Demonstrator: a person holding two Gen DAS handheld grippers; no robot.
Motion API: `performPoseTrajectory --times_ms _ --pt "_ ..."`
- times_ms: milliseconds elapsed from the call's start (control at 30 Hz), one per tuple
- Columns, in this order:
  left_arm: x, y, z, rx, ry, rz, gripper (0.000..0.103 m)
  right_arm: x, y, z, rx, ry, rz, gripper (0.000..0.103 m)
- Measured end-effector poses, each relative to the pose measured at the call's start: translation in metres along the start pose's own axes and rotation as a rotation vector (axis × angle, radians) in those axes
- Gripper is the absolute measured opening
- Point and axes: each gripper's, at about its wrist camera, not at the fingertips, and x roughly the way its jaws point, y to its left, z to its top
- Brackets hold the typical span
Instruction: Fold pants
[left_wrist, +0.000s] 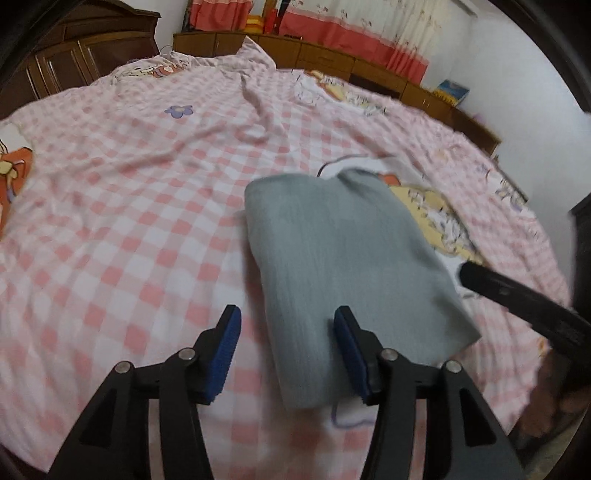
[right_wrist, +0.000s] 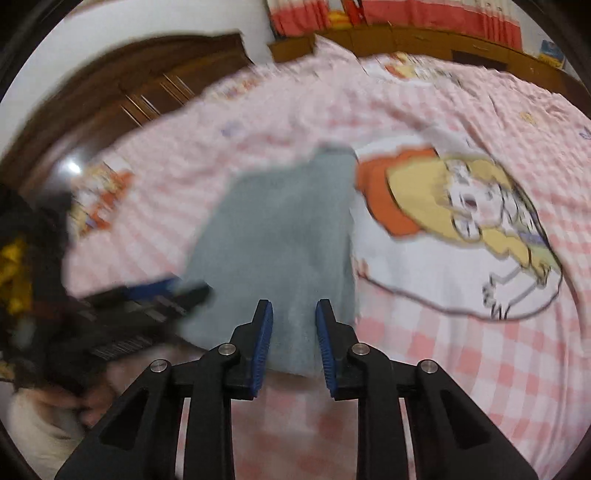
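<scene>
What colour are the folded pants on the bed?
Grey-blue pants, clearest in the left wrist view.

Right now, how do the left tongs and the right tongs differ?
The left tongs gape wide, while the right tongs stand narrower. The left tongs straddle the near left corner of the folded grey pants; the right tongs point at the near edge's middle. Both are open, blue-padded and gripping nothing.

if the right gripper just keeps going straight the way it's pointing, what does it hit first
Most likely the folded grey pants. The right gripper is open, and the near edge of the pants shows directly between and ahead of its blue pads, lying on the pink checked bedsheet. The view is blurred, so the gap is hard to judge.
</scene>
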Motion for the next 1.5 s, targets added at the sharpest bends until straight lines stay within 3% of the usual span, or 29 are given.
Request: performPoseTrajectory --times_ms 67,133,233,333,400,533,767,833,1000,1500 --pt "0.010 -0.001 -0.003 -0.002 0.033 0.012 0.056 0.020 -0.008 -0.008 0.017 0.046 -0.017 0.026" --pt "0.019 0.004 -0.005 -0.031 0.050 0.007 0.062 0.022 -0.015 -0.011 0.042 0.035 0.010 0.027" --pt "0.024 0.011 -0.007 -0.073 0.052 -0.020 0.067 0.011 -0.017 -0.012 0.068 0.014 0.028 0.027" --pt "0.017 0.006 -0.012 -0.068 0.029 0.007 0.067 -0.007 -0.016 -0.017 0.085 0.005 0.040 0.027" --pt "0.009 0.000 -0.014 -0.061 0.019 0.024 0.067 -0.022 -0.008 -0.022 0.056 -0.012 0.002 0.028" --pt "-0.012 -0.011 -0.025 -0.051 0.010 0.015 0.071 -0.037 0.000 -0.037 0.041 -0.026 -0.083 0.046" --pt "-0.007 -0.022 -0.054 -0.053 0.069 0.058 0.081 -0.014 -0.004 -0.053 0.028 0.036 -0.163 0.051" --pt "0.003 -0.021 -0.059 -0.059 0.097 0.078 0.081 -0.009 -0.004 -0.052 0.027 0.050 -0.162 0.058" --pt "0.009 -0.029 -0.061 -0.036 0.095 0.092 0.092 -0.004 -0.007 -0.054 0.034 0.055 -0.151 0.059" --pt "0.016 -0.030 -0.061 -0.043 0.108 0.121 0.094 -0.001 -0.011 -0.056 0.052 0.035 -0.121 0.060"
